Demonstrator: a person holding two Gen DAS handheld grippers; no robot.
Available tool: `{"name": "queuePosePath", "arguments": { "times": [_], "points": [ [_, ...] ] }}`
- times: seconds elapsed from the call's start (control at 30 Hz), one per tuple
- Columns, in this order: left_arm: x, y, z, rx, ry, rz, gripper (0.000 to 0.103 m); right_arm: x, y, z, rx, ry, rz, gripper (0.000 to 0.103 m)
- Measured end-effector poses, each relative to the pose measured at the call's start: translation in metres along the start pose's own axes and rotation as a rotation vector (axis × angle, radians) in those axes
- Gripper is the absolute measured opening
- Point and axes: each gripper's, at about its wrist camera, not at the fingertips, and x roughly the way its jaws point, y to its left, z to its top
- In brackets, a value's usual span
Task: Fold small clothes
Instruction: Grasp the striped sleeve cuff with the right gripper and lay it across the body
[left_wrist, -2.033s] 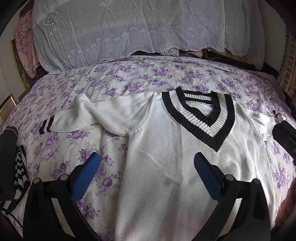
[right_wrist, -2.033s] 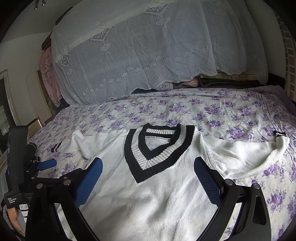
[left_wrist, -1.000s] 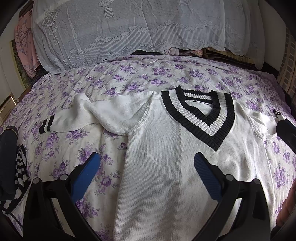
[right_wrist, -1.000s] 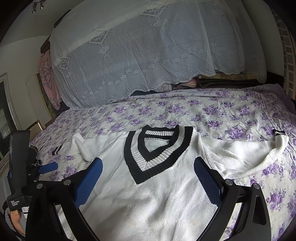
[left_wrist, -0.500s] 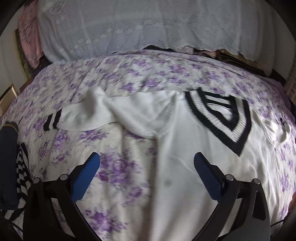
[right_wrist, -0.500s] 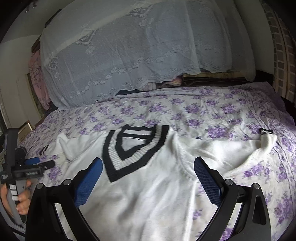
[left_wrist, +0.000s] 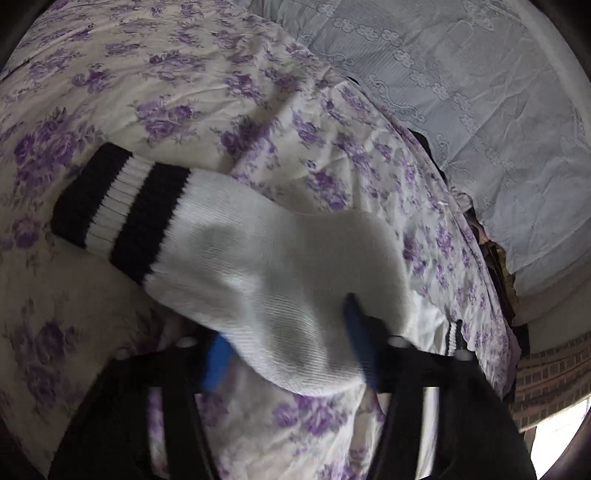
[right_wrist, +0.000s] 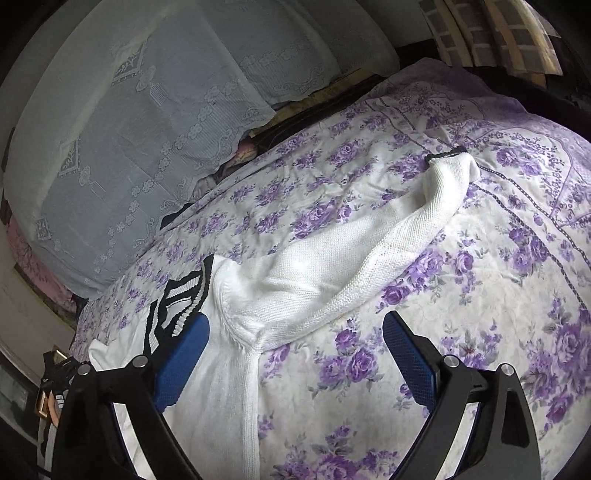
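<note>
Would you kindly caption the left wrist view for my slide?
Left gripper closing on the white sweater sleeve near its black-striped cuff, over the purple floral bedspread.

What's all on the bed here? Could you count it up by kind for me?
White sweaters with black trim: 1
Floral bedspreads: 1
Lace covers over the headboard end: 1
Handheld tools: 2, the left tool closing on a sleeve, the right tool
Total: 5
</note>
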Motion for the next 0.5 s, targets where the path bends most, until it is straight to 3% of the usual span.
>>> {"name": "queuePosePath", "arguments": {
  "times": [0.03, 0.1, 0.17, 0.23, 0.27, 0.3, 0.37, 0.43, 0.5],
  "points": [
    [-0.001, 0.005, 0.005, -0.015, -0.006, -0.004, 0.010, -0.001, 0.000, 0.002, -0.010, -0.008, -0.010, 0.095],
    [-0.016, 0.010, 0.011, -0.029, -0.050, 0.023, 0.009, -0.006, -0.004, 0.009, -0.028, -0.027, -0.036, 0.095],
    [-0.051, 0.004, 0.016, 0.037, -0.172, 0.113, 0.009, -0.011, -0.010, 0.018, -0.040, -0.048, -0.070, 0.095],
    [-0.074, 0.001, 0.023, 0.074, -0.200, 0.109, 0.010, -0.014, -0.019, 0.027, -0.040, -0.067, -0.101, 0.095],
    [-0.078, 0.003, 0.023, 0.074, -0.183, 0.126, 0.016, -0.015, -0.024, 0.032, -0.035, -0.076, -0.117, 0.095],
    [-0.075, 0.004, 0.022, 0.078, -0.161, 0.203, 0.020, -0.016, -0.030, 0.035, -0.026, -0.084, -0.133, 0.095],
    [-0.061, 0.013, 0.014, 0.084, -0.121, 0.389, 0.040, -0.015, -0.044, 0.041, 0.013, -0.095, -0.170, 0.095],
    [-0.051, 0.025, 0.004, 0.074, -0.074, 0.402, 0.044, -0.015, -0.061, 0.048, 0.070, -0.093, -0.196, 0.095],
    [-0.054, 0.019, -0.008, 0.116, -0.111, 0.436, 0.046, -0.015, -0.080, 0.057, 0.126, -0.084, -0.213, 0.095]
  ]
}}
